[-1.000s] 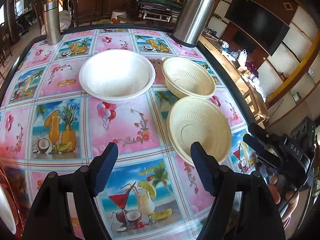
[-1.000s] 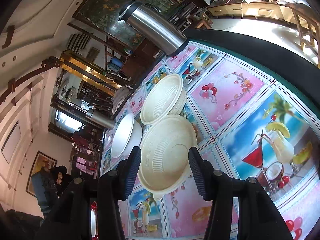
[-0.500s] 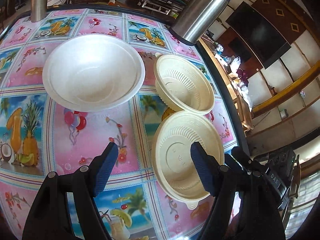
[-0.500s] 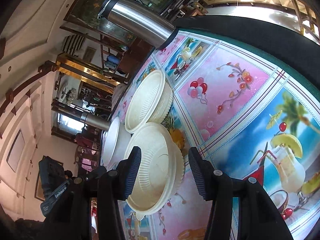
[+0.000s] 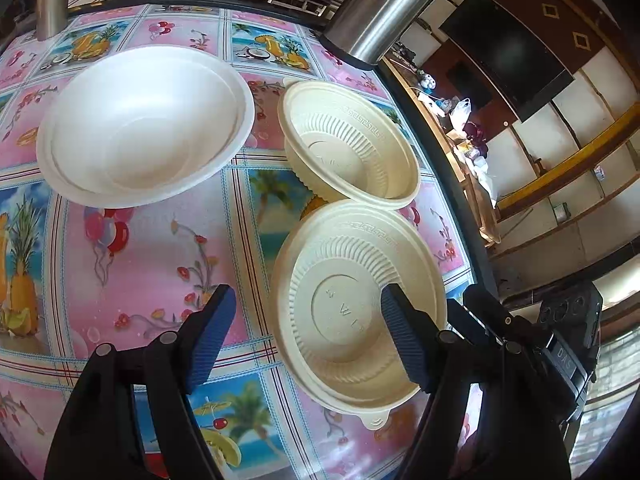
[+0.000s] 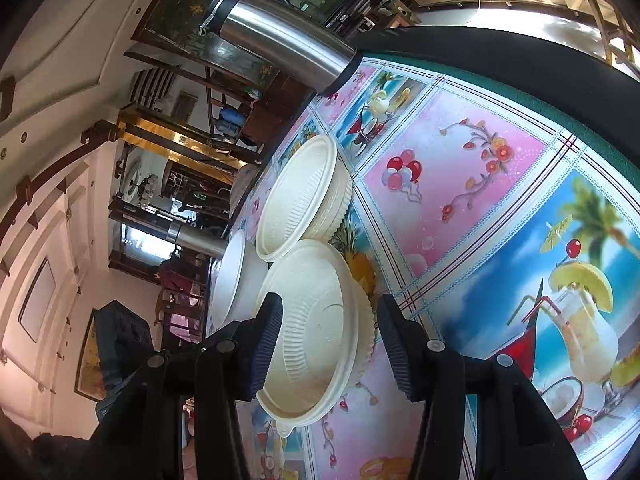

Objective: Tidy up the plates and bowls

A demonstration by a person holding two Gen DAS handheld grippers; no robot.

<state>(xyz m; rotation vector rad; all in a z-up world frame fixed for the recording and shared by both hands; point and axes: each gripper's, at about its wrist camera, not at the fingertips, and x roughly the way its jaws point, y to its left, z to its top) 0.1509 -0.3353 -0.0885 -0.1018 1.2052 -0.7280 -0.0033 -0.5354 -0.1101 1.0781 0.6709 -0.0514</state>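
Both tools apart: left tool (image 5: 306, 340) and right tool (image 6: 328, 344) straddle near cream bowl (image 5: 356, 308) on table (image 5: 140, 264), unclamped.

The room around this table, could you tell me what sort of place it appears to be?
Probably a home living or dining room: a flat-screen television on the panelled wall, a large framed painting, and a printed tablecloth carrying steel flasks.
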